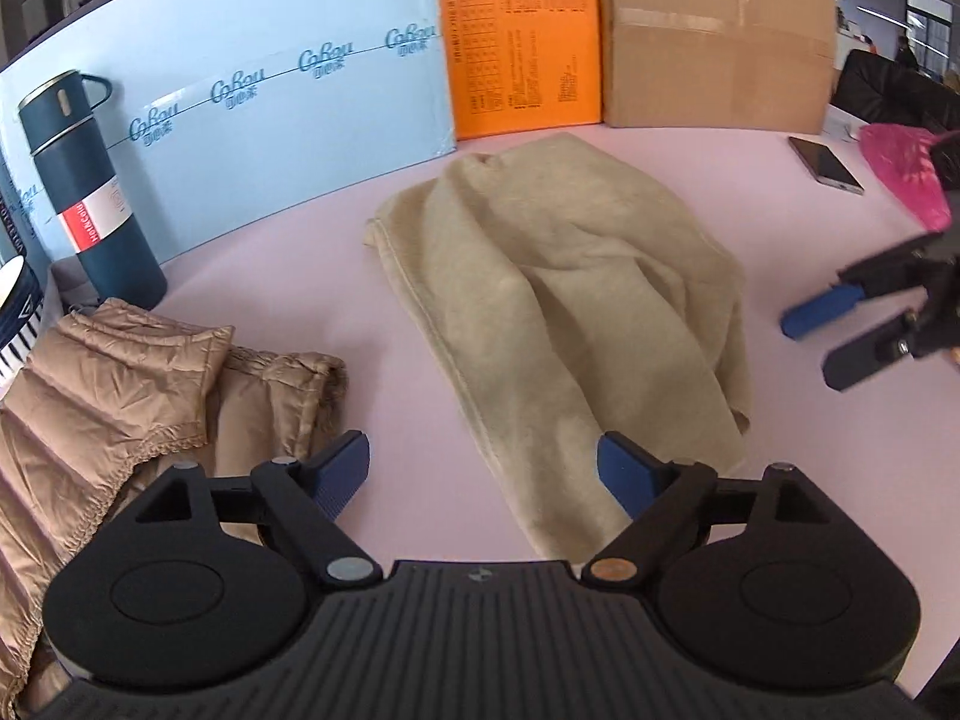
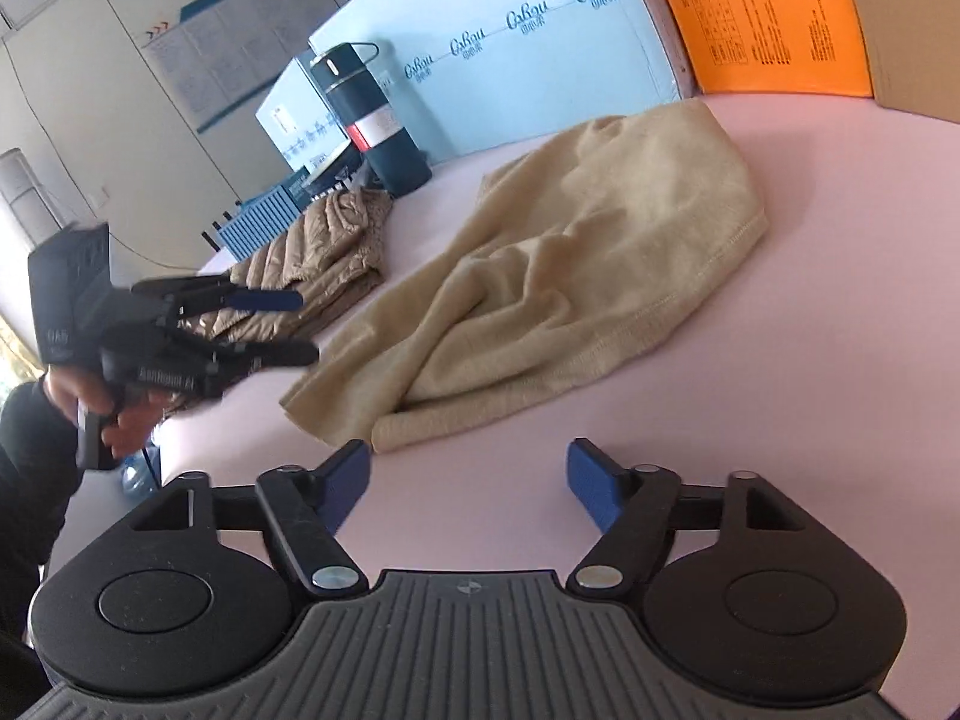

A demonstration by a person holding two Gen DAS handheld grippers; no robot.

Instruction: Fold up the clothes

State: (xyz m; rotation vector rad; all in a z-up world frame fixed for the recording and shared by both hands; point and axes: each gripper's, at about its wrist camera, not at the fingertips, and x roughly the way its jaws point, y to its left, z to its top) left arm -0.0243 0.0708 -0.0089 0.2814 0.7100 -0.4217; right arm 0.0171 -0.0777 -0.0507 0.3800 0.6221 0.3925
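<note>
A crumpled beige fleece garment (image 1: 570,312) (image 2: 570,276) lies in a heap in the middle of the pink table (image 1: 270,324). My left gripper (image 1: 483,462) is open at the garment's near end, with a strip of the cloth between its spread jaws and the right pad beside it, not pressing. In the right wrist view the left gripper (image 2: 307,327) hovers by that same end, held by a hand. My right gripper (image 2: 468,465) is open over bare table just short of the garment's corner, nothing between its fingers. It also shows in the left wrist view as the right gripper (image 1: 810,348).
A folded brown quilted garment (image 1: 120,396) (image 2: 312,258) lies at the left. Behind stand a dark thermos (image 1: 84,180), a light blue board (image 1: 270,90), an orange box (image 1: 522,36) and a cardboard box (image 1: 720,42). A phone (image 1: 825,165) and pink bag (image 1: 906,168) lie far right.
</note>
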